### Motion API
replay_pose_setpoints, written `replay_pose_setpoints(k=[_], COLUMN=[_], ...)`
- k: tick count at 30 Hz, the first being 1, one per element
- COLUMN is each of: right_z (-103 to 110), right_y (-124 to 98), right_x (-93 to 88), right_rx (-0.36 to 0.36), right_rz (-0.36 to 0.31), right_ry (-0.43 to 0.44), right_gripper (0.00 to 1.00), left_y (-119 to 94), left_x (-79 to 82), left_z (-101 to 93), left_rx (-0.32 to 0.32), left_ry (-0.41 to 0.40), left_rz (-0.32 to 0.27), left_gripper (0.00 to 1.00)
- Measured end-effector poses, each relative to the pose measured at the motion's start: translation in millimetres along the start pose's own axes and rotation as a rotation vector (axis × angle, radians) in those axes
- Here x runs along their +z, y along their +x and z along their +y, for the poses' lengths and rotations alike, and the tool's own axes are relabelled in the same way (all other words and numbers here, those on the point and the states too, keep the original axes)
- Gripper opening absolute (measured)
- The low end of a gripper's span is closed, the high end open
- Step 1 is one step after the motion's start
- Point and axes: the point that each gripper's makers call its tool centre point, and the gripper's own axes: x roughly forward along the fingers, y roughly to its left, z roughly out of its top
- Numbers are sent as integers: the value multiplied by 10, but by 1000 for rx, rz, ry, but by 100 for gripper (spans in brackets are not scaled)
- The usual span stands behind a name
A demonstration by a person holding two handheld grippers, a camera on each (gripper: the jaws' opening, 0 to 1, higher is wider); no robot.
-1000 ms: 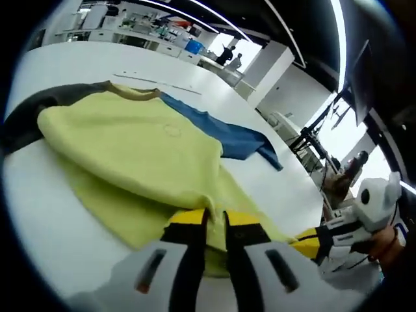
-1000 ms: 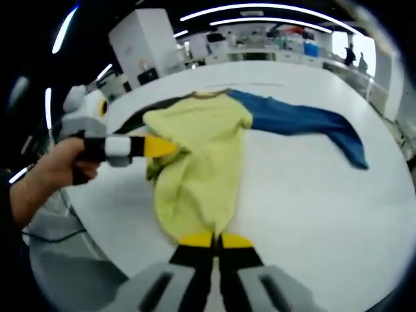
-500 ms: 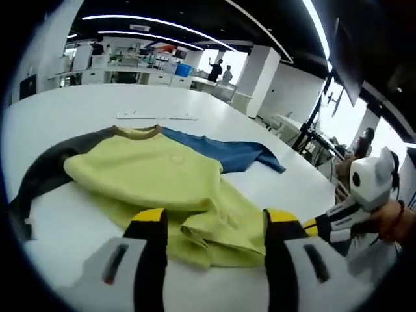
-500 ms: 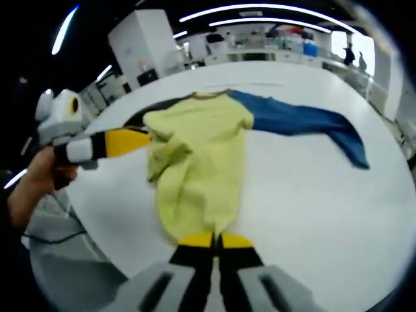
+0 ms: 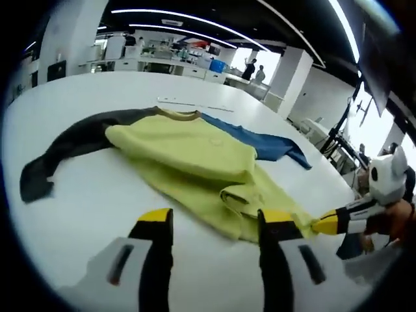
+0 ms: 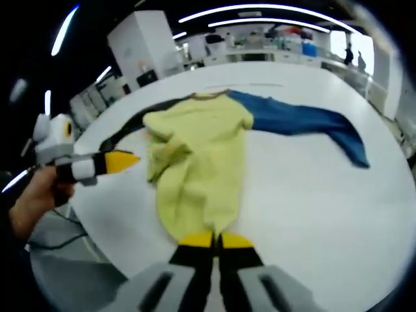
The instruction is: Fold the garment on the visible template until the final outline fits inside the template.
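Observation:
The garment [image 5: 188, 146] lies on the white table [image 5: 84, 188], its yellow-green body folded over itself with a crumpled flap near its lower edge. A dark grey sleeve [image 5: 65, 146] trails left and a blue sleeve [image 5: 260, 143] runs right. My left gripper [image 5: 214, 224] is open, a little short of the fabric, with nothing between its jaws. In the right gripper view my right gripper [image 6: 214, 240] is shut on the garment's [image 6: 201, 162] near hem. The left gripper [image 6: 123, 160] hovers beside the body's left edge, held by a hand [image 6: 32, 201].
A thin pale strip [image 5: 195, 104] lies on the table beyond the collar. The table's rounded edge [image 6: 84, 221] runs close to both grippers. Benches, shelves and distant people [image 5: 253, 68] stand at the back. The right gripper [image 5: 322, 224] enters from the right at the hem.
My left gripper has opened, let go of the yellow fold and drawn back from the garment. The flap it held now lies crumpled on the body. The right gripper has kept its hold.

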Motion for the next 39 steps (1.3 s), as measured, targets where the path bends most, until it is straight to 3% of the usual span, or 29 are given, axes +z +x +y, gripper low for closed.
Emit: replay_pose_setpoints(k=[9, 17, 25, 30, 35, 39], right_z=[5, 2, -19, -29, -35, -26], right_y=[6, 11, 27, 19, -39, -78], right_x=[-3, -10, -9, 12, 85, 127], right_rx=[1, 1, 0, -1, -5, -4], right_rz=[-2, 0, 4, 0, -17, -28], right_ry=[8, 12, 10, 4, -13, -38], right_gripper=[0, 0, 0, 0, 0, 0], left_y=[164, 278, 231, 74, -242, -496], left_x=[-233, -239, -240, -147, 40, 88], left_z=[-24, -97, -84, -19, 134, 259], left_rx=[4, -31, -37, -36, -42, -52], left_ry=[-43, -71, -84, -63, -78, -100], left_rz=[67, 78, 88, 101, 98, 111], left_gripper=[29, 16, 1, 0, 0, 0])
